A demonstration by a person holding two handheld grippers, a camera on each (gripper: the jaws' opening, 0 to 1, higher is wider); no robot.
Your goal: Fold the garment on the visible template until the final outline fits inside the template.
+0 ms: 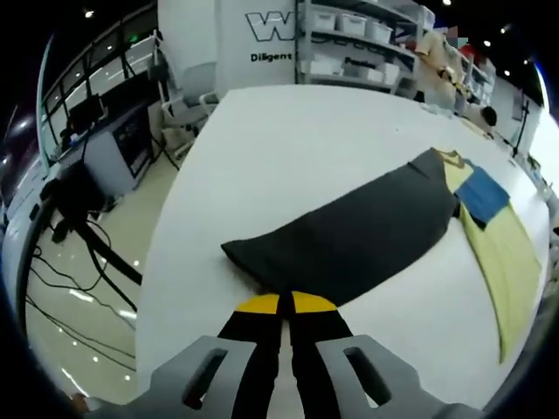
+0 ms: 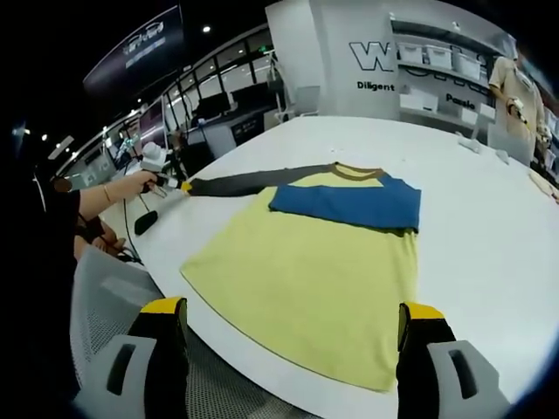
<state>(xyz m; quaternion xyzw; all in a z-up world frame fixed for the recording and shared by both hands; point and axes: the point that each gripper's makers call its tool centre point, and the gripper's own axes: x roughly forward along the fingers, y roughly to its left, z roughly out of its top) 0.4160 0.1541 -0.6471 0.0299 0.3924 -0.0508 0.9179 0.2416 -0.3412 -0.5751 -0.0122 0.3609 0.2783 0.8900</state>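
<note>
Partly hidden sleeve end (image 1: 288, 278) (left claw (image 1: 286, 303))

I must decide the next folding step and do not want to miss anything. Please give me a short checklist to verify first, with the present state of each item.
1. Left tongs shut on the dark sleeve: ok; in the right gripper view the sleeve is held stretched out from the shirt.
2. Right tongs open and free: ok, the jaws stand wide apart near the yellow hem, holding nothing.
3. Shirt body lying flat on the white table: ok.
4. Blue part already folded over the chest: ok.
5. Template outline visible around the garment: cannot tell, no marking shows.
6. Hem fully on the table: cannot tell, it lies very near the edge.
</note>
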